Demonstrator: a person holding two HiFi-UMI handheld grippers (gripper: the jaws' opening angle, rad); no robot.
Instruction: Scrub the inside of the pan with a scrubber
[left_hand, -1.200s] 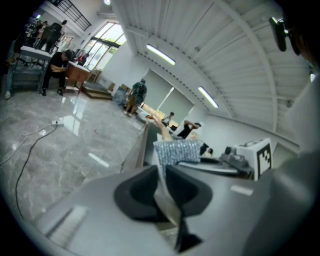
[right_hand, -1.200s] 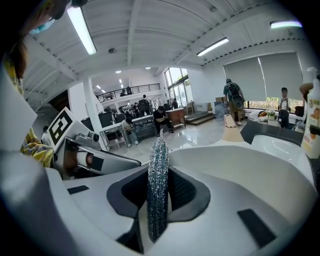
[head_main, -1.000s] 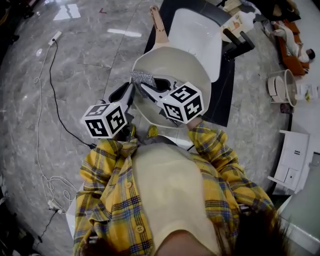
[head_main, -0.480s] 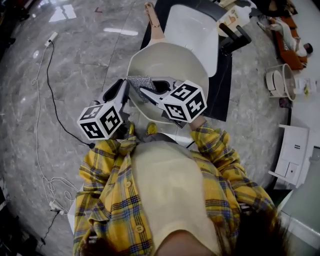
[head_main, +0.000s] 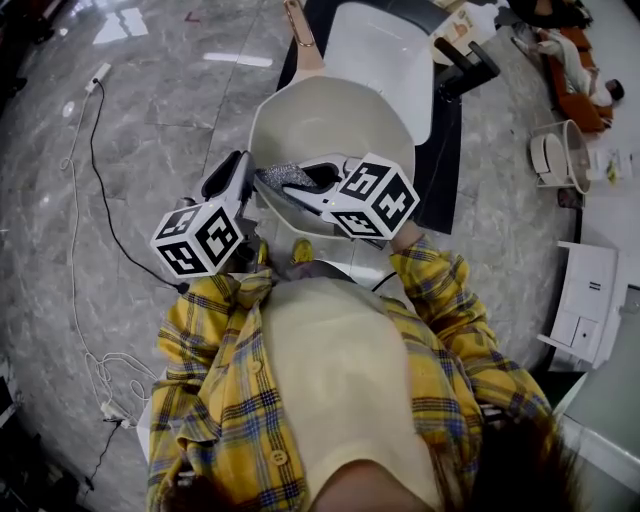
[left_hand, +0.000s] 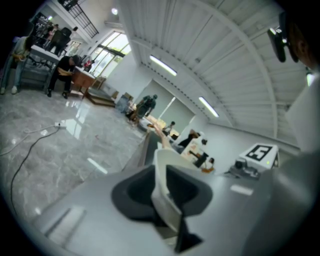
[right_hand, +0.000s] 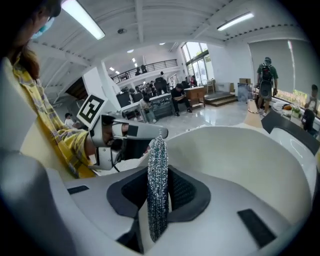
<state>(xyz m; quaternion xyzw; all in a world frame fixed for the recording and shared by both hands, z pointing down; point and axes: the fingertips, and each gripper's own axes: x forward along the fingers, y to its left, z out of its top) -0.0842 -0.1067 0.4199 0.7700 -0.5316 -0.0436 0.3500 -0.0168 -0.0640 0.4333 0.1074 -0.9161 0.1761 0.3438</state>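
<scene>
A cream pan (head_main: 340, 125) with a tan handle (head_main: 297, 25) lies tilted in front of the person. My left gripper (head_main: 243, 172) is shut on the pan's left rim; in the left gripper view the white rim (left_hand: 164, 172) stands edge-on between the dark pads. My right gripper (head_main: 282, 181) reaches from the right and is shut on a silver mesh scrubber (head_main: 287, 176), which lies against the inside wall near the left rim. In the right gripper view the scrubber (right_hand: 158, 170) stands upright between the jaws, with the pan's inside (right_hand: 250, 160) beyond it and the left gripper (right_hand: 125, 135) at the rim.
A white basin (head_main: 385, 55) sits in a dark counter (head_main: 447, 160) just behind the pan, with a black tap (head_main: 465, 65) at its right. A black cable (head_main: 95, 150) runs over the marble floor on the left. A white cabinet (head_main: 585, 310) stands at the right.
The scrubber has slid toward the near side of the pan along its left wall. The left gripper has kept its hold on the rim, and both grippers and pan shifted slightly in view.
</scene>
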